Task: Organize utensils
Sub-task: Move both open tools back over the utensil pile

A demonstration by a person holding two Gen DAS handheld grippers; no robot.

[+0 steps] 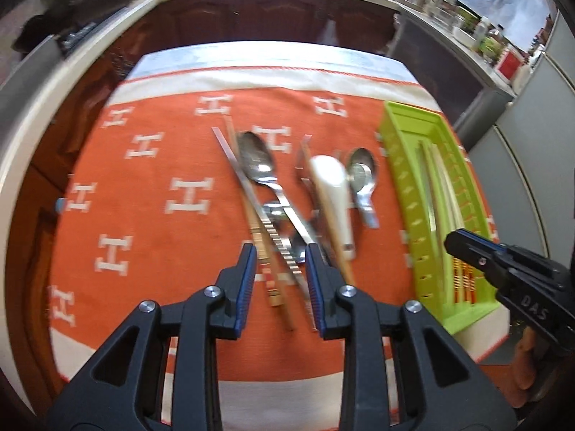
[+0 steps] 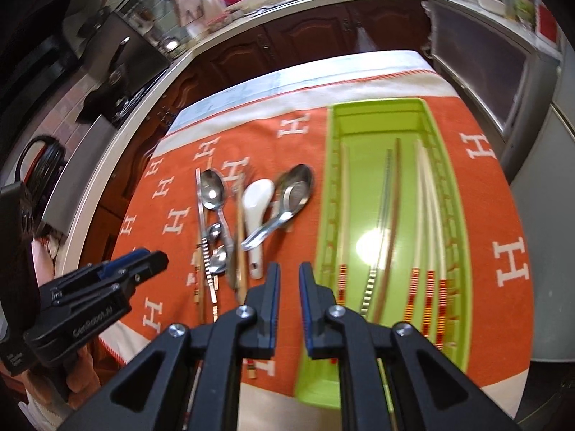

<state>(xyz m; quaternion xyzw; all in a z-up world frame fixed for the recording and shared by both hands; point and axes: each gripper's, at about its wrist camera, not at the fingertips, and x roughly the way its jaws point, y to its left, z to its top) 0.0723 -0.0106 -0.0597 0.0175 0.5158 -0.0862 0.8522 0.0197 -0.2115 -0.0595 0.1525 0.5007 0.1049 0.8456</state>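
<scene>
Bright, even indoor light in both views. Strong glare spot on green tray [image 2: 363,248] floor; highlights on steel spoon [image 1: 256,161]. Motion blur smears utensils and orange cloth [image 1: 151,215] lettering. Heavy fisheye bending, dark vignette from 7 to 11 o'clock; soft kitchen background at 12.

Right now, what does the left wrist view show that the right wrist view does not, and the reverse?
Only the left wrist view: the left tongs head-on, open above the loose chopsticks and spoons, and the tray's slotted outer wall.

Only the right wrist view: the right tongs head-on, open and empty, and the whole tray floor, where about six chopsticks lie lengthwise.

Both: the orange cloth, the white spoon, the metal spoons and the green tray.
</scene>
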